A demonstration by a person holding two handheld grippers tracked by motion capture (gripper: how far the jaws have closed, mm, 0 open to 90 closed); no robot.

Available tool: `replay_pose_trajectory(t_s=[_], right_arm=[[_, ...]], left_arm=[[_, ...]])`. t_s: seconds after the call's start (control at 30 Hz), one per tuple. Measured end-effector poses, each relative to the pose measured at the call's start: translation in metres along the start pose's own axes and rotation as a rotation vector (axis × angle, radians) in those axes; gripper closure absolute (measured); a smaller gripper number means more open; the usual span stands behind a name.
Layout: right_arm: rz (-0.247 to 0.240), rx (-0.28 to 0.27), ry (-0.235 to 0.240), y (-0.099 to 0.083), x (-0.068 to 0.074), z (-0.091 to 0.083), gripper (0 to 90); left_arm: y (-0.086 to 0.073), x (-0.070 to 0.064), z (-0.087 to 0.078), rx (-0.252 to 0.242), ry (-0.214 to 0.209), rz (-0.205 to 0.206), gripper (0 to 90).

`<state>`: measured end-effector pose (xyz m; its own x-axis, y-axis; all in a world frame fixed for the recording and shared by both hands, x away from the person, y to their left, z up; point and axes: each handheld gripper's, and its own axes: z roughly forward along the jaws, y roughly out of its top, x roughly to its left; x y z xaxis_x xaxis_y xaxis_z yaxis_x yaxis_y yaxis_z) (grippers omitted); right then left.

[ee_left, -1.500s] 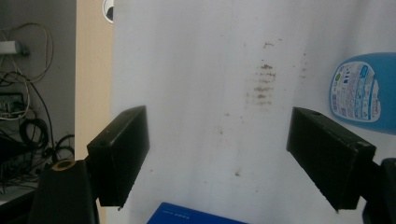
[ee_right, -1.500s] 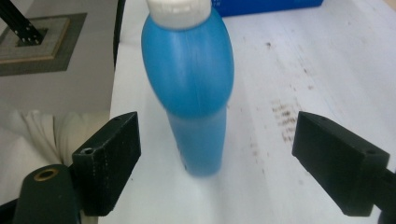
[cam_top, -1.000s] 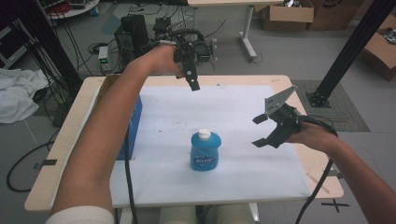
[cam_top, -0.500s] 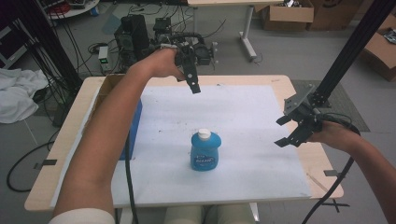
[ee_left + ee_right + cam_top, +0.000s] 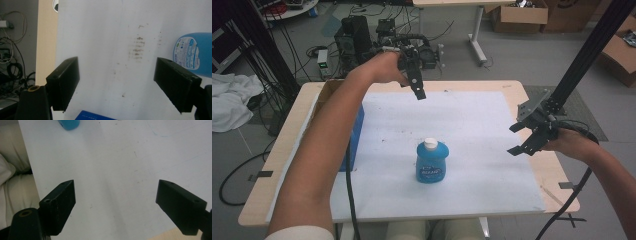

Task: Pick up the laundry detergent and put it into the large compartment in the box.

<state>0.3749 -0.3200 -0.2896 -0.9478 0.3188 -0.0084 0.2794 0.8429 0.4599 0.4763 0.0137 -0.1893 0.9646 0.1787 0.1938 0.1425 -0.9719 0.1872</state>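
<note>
The table carries a white sheet, a blue box at its left edge. The bottle stands upright, near-centre. My left gripper hovers far, my right gripper at the right edge; both jaws apart, empty.

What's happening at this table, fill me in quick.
A person holds a two-jaw gripper in each hand above a white mat. The left gripper hangs open over the far side; the right gripper is open near the right edge. Neither touches the blue bottle, which stands upright in the middle. A blue box sits at the left.
</note>
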Motion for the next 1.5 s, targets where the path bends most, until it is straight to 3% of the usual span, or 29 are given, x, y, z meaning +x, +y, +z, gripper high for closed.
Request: replay_pose_trajectory(t_s=[0.3,0.47,0.87,1.03,1.33,1.5], right_arm=[[-0.006,-0.004,-0.002,0.002,0.002,-0.001,16.1],[-0.006,-0.008,-0.005,0.002,0.002,-0.001,16.1],[-0.008,-0.003,-0.002,0.000,0.004,0.001,16.1],[-0.009,-0.006,-0.003,0.000,0.005,0.001,16.1],[-0.016,-0.004,0.003,0.002,0.006,0.004,16.1],[-0.020,-0.006,0.006,0.003,0.006,0.006,16.0]], left_arm=[[0.000,-0.002,0.001,0.006,-0.008,-0.001,21.4],[-0.001,-0.005,0.000,0.009,-0.032,-0.022,21.1],[-0.004,-0.022,-0.016,0.009,-0.070,-0.009,20.5],[-0.007,-0.028,-0.022,-0.022,-0.080,-0.012,20.4],[-0.007,-0.053,-0.024,-0.058,-0.120,0.022,19.7],[-0.003,-0.064,-0.023,-0.050,-0.124,0.036,19.7]])
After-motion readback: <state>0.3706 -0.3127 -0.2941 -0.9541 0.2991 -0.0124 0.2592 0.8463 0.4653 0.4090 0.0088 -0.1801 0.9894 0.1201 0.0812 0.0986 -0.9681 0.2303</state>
